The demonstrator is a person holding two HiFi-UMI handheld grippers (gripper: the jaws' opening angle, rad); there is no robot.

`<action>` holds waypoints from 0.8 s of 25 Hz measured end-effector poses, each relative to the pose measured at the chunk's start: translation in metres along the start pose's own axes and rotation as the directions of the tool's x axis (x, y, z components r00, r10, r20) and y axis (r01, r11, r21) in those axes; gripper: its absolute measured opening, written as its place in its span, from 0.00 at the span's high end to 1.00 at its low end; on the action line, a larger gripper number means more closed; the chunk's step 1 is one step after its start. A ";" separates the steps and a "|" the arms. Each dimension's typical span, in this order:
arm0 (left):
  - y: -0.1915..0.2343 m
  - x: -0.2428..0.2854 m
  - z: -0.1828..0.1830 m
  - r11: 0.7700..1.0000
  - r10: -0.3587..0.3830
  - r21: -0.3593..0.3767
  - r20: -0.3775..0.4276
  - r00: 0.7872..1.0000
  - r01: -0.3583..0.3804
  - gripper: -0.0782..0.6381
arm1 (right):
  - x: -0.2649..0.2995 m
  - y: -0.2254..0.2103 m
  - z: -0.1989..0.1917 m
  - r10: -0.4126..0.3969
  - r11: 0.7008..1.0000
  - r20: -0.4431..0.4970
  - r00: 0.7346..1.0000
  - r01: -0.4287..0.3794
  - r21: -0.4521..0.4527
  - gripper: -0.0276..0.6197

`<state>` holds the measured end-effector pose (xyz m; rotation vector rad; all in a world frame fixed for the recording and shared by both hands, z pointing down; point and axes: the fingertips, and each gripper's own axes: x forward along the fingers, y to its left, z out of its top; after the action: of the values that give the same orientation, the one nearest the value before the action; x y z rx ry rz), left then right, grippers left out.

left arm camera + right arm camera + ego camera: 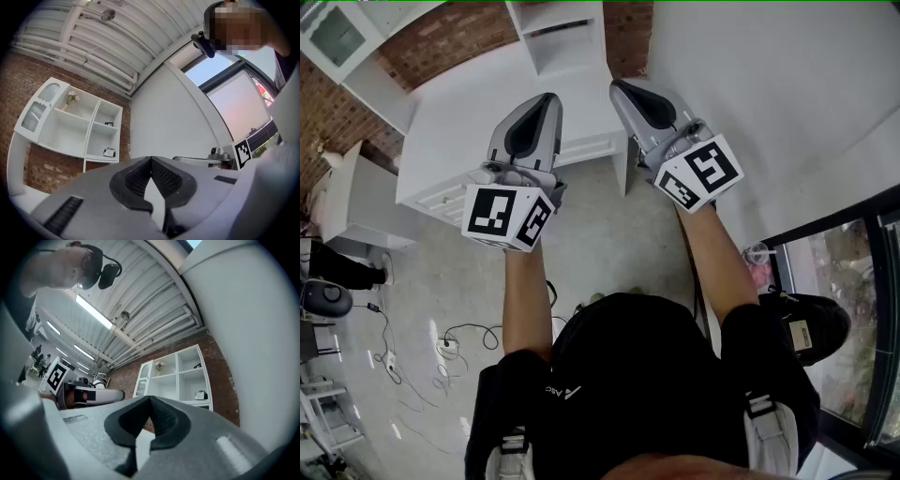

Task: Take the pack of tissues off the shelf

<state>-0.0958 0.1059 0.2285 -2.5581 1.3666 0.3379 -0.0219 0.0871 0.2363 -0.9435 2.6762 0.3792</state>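
The pack of tissues (109, 152) (201, 395) is a small pale packet with dark print. It lies in the lower right compartment of the white wall shelf (89, 123) (178, 374) on the brick wall, well ahead of both grippers. My left gripper (151, 159) (547, 99) is shut with nothing in it, its ribbed pads meeting. My right gripper (150, 398) (617, 87) is likewise shut and empty. Both are held side by side at chest height and tilted upward, far short of the shelf. In the head view the tissues do not show.
A vase of flowers (71, 97) and a small dark frame (108, 124) stand in the upper compartments. Below the shelf is a white desk (469, 122). A white wall (750, 94) rises on the right, with a window (853, 309) beside me. Cables (441, 347) trail on the floor.
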 end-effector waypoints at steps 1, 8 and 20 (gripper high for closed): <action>-0.001 0.002 0.000 1.000 0.002 -0.002 -0.005 1.000 -0.002 0.89 | -0.001 -0.002 0.000 0.000 1.000 0.000 1.000 0.000 0.001 0.96; -0.009 0.022 -0.009 1.000 0.008 -0.001 -0.009 1.000 -0.008 0.89 | -0.010 -0.016 -0.003 0.030 1.000 -0.007 1.000 -0.030 -0.006 0.95; -0.015 0.079 -0.013 0.997 0.079 0.023 -0.002 0.997 -0.079 0.89 | -0.025 -0.071 -0.010 0.060 0.998 -0.006 0.998 -0.060 0.010 0.95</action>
<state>-0.0389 0.0484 0.2180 -2.4917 1.4673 0.3303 0.0411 0.0443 0.2432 -0.8649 2.7143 0.3766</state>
